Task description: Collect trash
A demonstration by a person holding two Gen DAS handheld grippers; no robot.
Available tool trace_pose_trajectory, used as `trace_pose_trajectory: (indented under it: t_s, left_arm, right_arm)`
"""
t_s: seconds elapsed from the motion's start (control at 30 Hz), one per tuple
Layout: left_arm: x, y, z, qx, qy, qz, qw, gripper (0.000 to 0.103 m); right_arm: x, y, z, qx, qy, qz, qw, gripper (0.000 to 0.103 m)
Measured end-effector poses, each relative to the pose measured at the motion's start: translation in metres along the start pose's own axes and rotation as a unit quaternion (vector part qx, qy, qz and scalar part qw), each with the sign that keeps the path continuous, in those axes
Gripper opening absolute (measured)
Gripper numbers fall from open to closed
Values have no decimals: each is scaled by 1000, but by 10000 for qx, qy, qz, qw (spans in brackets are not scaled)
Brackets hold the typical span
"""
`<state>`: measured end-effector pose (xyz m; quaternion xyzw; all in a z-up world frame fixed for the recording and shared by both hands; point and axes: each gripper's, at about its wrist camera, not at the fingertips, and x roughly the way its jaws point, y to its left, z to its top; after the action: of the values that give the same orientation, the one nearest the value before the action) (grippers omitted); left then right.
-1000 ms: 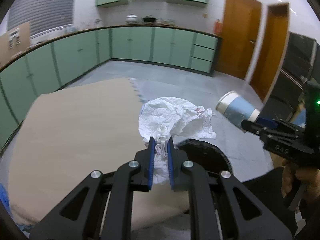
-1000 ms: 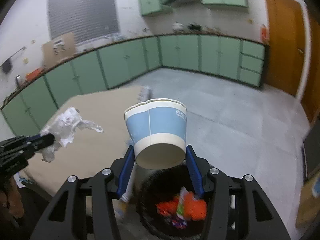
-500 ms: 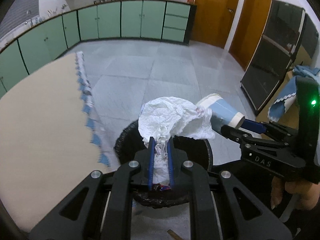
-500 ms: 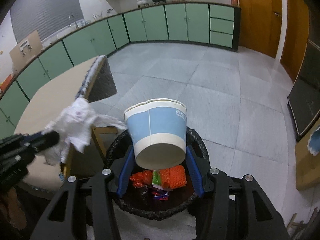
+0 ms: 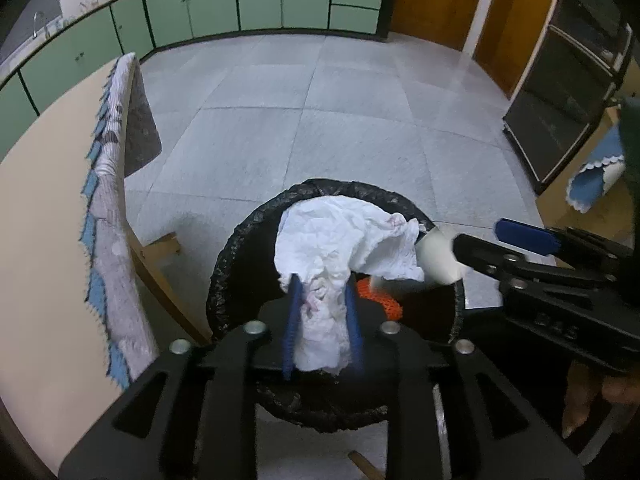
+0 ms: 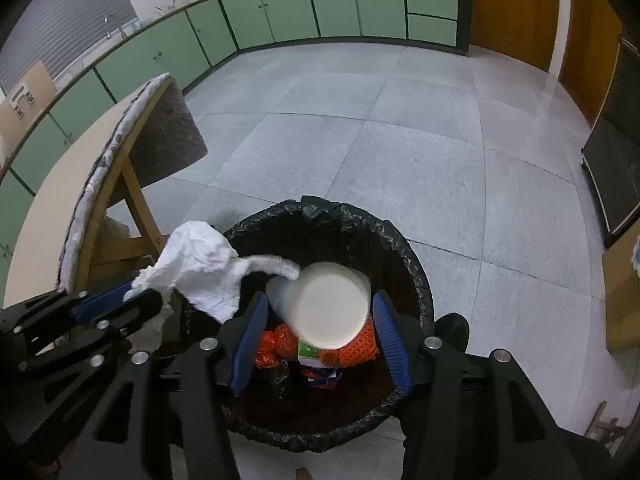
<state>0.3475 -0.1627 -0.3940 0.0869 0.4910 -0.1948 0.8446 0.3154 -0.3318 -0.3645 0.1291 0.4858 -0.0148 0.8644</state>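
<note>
Both tools over the bin (image 6: 408,248): left tool (image 5: 322,312) just opening with tissue (image 5: 344,240) between its pads, right tool (image 6: 320,340) parted, cup (image 6: 326,304) loose; risk: tissue clings or cup bounces out.

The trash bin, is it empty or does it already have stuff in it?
Not empty: the trash bin holds orange wrappers and a small carton at the bottom.

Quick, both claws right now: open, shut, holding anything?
Left claw: jaws just opening, crumpled tissue loose between them.
Right claw: jaws just opened, paper cup between them, untouched.
</note>
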Motion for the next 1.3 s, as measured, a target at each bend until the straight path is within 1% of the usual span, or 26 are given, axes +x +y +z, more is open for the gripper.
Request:
trace_pose_trajectory:
  t_s: [0.17,0.23,0.33,0.43,0.47,0.5,0.53,0.67,0.73,0.77,0.8,0.87,0.9,0.97,1.1,1.23,1.3]
  left_arm:
    - [5,2,6,-28,15,28,10000,29]
    - [5,1,6,-28,2,3,10000,33]
    - [2,-1,6,3,-48,-18,10000,41]
    - [-5,-2,5,14,-151,37,9999,51]
    - [-10,-1,4,16,-207,99,9997,58]
    - [-13,0,3,6,-257,148,9996,65]
    - [-19,1,1,-37,-321,218,9992,68]
    - [-43,8,-3,-199,-439,221,9986,79]
    - [-65,14,-6,-323,-580,252,9975,85]
    - [-75,17,-8,-379,-631,289,9969,89]
    - [-87,21,-10,-447,-668,318,9963,90]
    - [-110,27,-15,-552,-772,372,9948,92]
    - [-124,30,-19,-587,-862,450,9935,95]
    - [-149,35,-25,-673,-1038,628,9903,97]
    - [-188,44,-38,-935,-1175,827,9852,97]
    - [-227,44,-51,-1034,-1409,1022,9793,97]
    - [-244,44,-56,-1071,-1497,1111,9766,97]
  right_arm:
    - [-4,-10,0,185,-72,10,9998,55]
    - [-5,-10,0,213,-121,5,9997,55]
    - [-5,-8,2,195,-146,-24,9997,55]
    - [-5,-9,1,204,-154,-50,9997,56]
    - [-5,-9,1,211,-168,-71,9996,56]
    - [-5,-9,1,217,-173,-91,9996,59]
    - [-5,-9,1,218,-172,-111,9996,61]
    - [-12,-3,0,109,-243,-192,9995,67]
    - [-18,1,-3,58,-309,-242,9992,78]
    - [-22,3,-5,42,-332,-279,9991,81]
    - [-25,5,-7,30,-346,-289,9990,84]
    - [-33,9,-13,-1,-361,-255,9990,87]
    - [-37,12,-17,-26,-363,-248,9990,88]
    - [-46,21,-25,-141,-370,-245,9989,91]
    - [-65,37,-34,-389,-416,-343,9978,96]
    - [-95,52,-36,-394,-658,-345,9965,97]
    - [-115,60,-35,-325,-865,-578,9940,97]
